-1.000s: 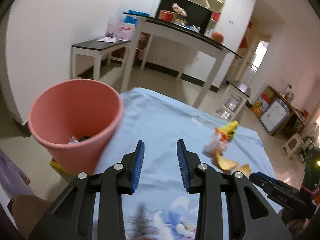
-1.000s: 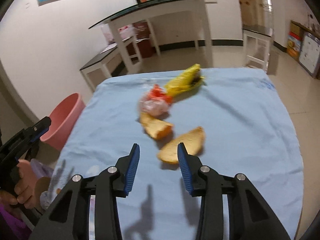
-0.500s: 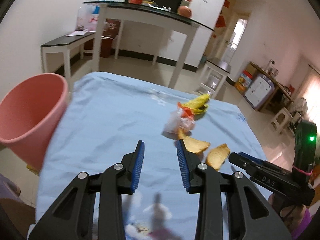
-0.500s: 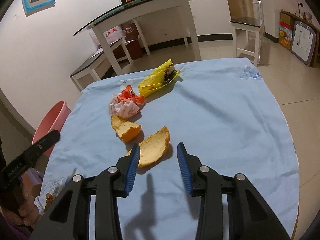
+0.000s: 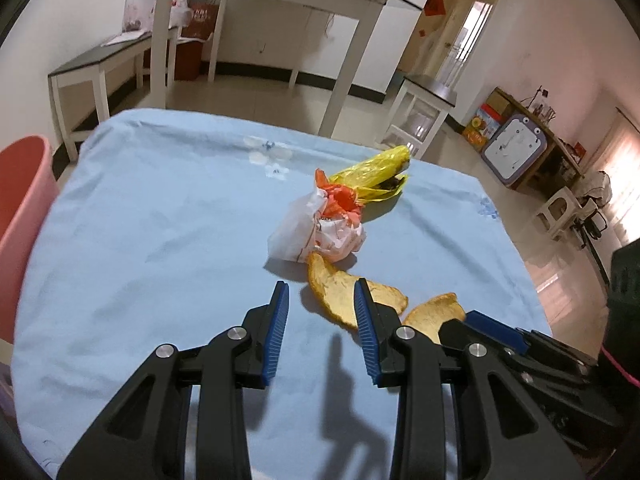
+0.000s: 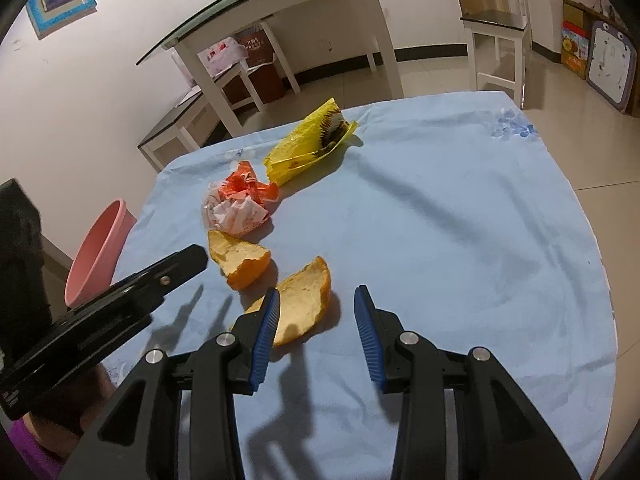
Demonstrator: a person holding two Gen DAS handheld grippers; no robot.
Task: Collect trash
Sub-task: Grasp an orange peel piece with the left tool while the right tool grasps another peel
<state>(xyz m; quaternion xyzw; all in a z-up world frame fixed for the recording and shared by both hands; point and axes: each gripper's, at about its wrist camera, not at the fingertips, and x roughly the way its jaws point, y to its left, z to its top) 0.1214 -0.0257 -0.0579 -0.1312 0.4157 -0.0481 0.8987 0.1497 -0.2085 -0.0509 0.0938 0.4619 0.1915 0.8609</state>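
A pale blue cloth [image 6: 440, 220] with small blue flowers is covering the worktop. Ahead of the blue-padded right claw [image 6: 316, 312], orange peels [image 6: 300, 304], an orange-and-white wrapper [image 6: 236, 208] and a yellow bag [image 6: 308, 140] are lying.

Four bits of rubbish lie in a loose row on the blue-clothed bench [image 6: 460, 240]. Farthest off is a crumpled yellow plastic wrapper [image 6: 310, 142], dark inside. Touching it sits a scrunched white-and-orange paper wrapper [image 6: 236, 204]. Just beside that rests a curled orange peel piece [image 6: 240, 260], pith upward, and nearest lies a second, larger peel piece [image 6: 302, 304]. A pink plastic bin [image 6: 98, 252] stands off the bench's edge.
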